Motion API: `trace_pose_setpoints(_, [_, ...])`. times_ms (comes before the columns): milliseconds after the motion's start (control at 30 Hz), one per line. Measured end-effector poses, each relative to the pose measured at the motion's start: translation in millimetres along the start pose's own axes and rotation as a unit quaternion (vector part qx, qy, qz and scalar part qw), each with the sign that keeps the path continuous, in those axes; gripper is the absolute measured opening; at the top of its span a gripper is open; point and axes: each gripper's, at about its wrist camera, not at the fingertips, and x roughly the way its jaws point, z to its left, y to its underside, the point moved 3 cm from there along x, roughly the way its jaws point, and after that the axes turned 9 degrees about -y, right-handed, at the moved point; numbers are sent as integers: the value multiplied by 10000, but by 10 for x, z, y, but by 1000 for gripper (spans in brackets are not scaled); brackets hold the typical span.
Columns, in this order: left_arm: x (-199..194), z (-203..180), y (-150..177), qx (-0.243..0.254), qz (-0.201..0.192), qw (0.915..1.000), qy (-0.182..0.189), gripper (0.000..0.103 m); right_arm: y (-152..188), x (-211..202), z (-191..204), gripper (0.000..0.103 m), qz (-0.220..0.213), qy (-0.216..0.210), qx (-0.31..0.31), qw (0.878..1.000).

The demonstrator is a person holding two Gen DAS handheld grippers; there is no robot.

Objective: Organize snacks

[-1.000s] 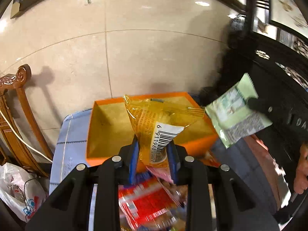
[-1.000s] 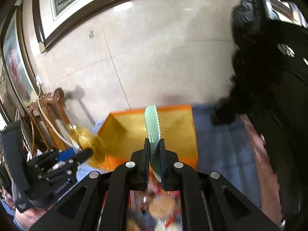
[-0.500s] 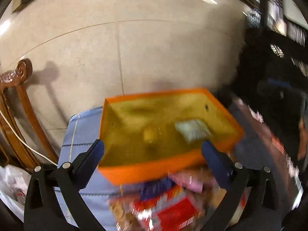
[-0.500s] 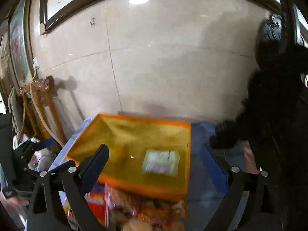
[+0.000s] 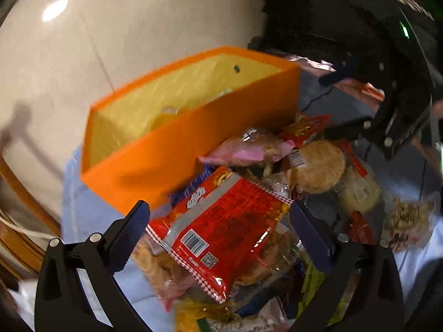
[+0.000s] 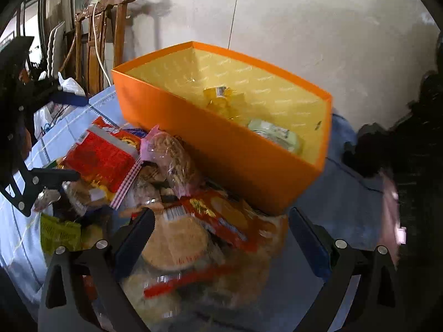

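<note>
Two packets lie in the orange box (image 6: 221, 149); both grippers, left gripper (image 5: 220, 231) and right gripper (image 6: 221, 238), gape empty over the snack pile (image 6: 155, 182), probably choosing next picks.

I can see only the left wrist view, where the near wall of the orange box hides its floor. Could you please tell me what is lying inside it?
Observer: The right wrist view shows two packets in the orange box: a yellow packet toward the far corner and a pale green packet near the right end wall.
Operator: Thank you. Is the right gripper holding anything?
Observer: No. The right gripper has its fingers wide apart. A round cracker pack lies below, between them, and is not gripped.
</note>
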Motion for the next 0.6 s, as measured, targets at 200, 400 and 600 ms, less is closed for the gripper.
trace_pose_setpoints(200, [258,93,69,-411,222,9979,443,99,-6,365,-7,98,216,-65,-83,9997])
trace_pose_setpoints(400, [353,18,101,-406,180,9983,370,66,-28,514,-65,23,310,12,353,9989])
trace_pose_setpoints(600, [172,254,46,-1234,365,9909,389,4,-22,336,-35,17,354,485,770,9952])
